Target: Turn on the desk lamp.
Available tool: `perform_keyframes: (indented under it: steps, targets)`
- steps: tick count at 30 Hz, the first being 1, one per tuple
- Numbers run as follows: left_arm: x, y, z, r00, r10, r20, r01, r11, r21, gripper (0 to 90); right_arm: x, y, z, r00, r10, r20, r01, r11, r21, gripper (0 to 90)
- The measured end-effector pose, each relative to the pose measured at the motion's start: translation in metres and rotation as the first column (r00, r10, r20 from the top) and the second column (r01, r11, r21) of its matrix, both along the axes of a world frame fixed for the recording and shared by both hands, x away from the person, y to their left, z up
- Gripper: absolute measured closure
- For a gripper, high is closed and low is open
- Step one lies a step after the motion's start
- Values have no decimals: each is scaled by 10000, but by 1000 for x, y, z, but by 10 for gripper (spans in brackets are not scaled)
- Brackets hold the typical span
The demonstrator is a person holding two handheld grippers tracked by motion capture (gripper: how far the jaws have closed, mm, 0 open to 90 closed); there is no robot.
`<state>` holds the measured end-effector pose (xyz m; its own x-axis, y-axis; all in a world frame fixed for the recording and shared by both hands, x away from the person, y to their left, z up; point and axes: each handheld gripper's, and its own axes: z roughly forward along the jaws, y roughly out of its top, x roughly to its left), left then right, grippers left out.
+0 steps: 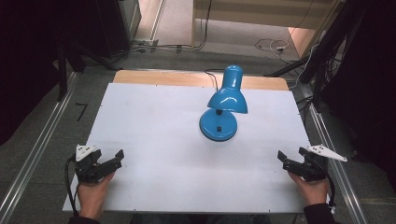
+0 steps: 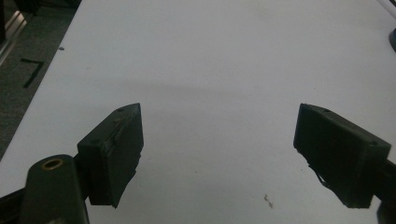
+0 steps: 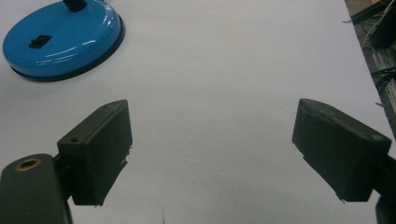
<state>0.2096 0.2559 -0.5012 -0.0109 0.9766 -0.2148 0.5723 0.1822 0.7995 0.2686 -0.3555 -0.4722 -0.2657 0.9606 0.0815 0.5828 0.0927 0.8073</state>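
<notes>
A white table (image 1: 159, 140) takes up the middle of the high view, with a strip of bare wood (image 1: 159, 77) showing along its far edge. Grey floor surrounds it, metal rails (image 1: 37, 149) run down both sides, and cables (image 1: 271, 45) lie loose on the floor beyond the far edge. The corners of the room are dark

A blue desk lamp (image 1: 223, 105) stands on the table, right of the middle and toward the far side. Its round base (image 3: 60, 39) sits flat on the white top, a small black switch on it, and its shade tips down over the base. A black cord leads off from it toward the far edge

The left gripper (image 1: 112, 161) rests at the near left corner of the table, held in a hand (image 1: 93, 196). In the left gripper view its two black jaws stand wide apart with bare white tabletop between them, and they hold nothing

The right gripper (image 1: 290, 160) sits at the near right edge, in the other hand (image 1: 312, 189). Its jaws are spread just as wide over bare table, empty, with the lamp base well apart from them at the far left of the right gripper view
</notes>
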Motion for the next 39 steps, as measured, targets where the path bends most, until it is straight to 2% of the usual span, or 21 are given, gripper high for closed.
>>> perform_keyframes:
  steps: [14,33,39]
  targets:
    - [1,0,-1,10000,-40,9,40,10000,-6,165,9,13,1,9998,183,-30,-183,9998,-83,109]
    - [1,1,-1,10000,-46,-33,46,10000,-31,165,21,40,2,9962,870,32,-869,9960,-182,111]
    - [1,0,-1,10000,-65,-23,65,10000,-47,165,25,49,2,9938,1110,-32,-1111,9938,-70,111]
